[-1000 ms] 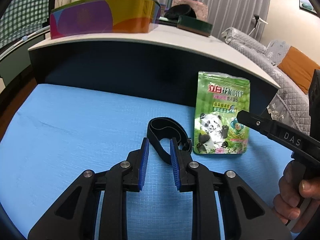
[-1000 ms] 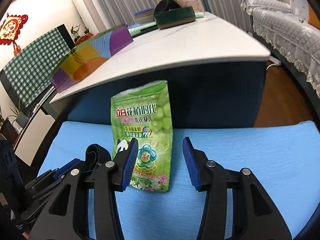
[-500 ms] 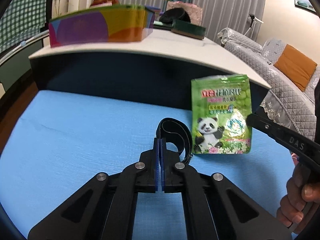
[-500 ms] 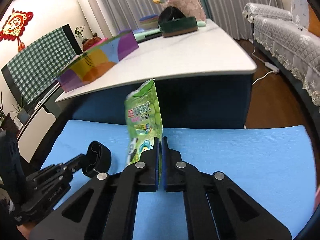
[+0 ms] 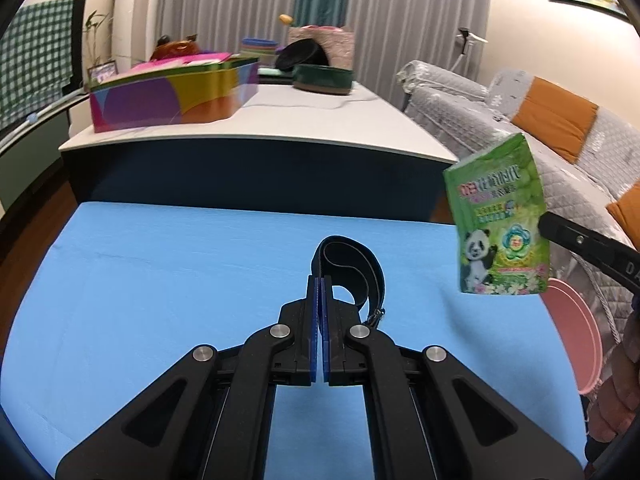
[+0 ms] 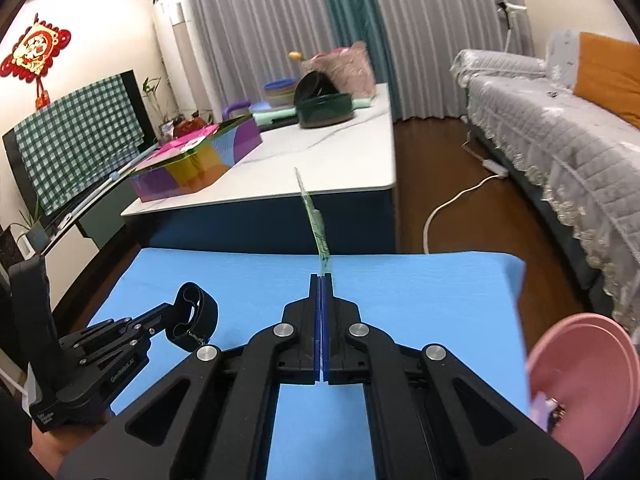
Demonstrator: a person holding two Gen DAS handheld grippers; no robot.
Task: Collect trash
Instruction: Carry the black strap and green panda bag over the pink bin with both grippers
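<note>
Left claw (image 5: pixel 321 280): pinching black strap (image 5: pixel 352 258), loop ahead of its tips.
Right claw (image 6: pixel 321 278): pinching green pouch (image 5: pixel 500 224), held above blue mat (image 5: pixel 160 280).
Pink bin (image 6: pixel 580 364): right of right claw.

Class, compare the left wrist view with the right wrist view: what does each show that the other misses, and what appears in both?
Only the left wrist view shows the green pouch's printed panda face; in the right wrist view the pouch is seen edge-on. Only the right wrist view shows the red knot ornament on the wall and the white cable on the floor. Both show the blue mat, the black strap pinched by the left gripper, the right gripper shut on the pouch, and the pink bin.
</note>
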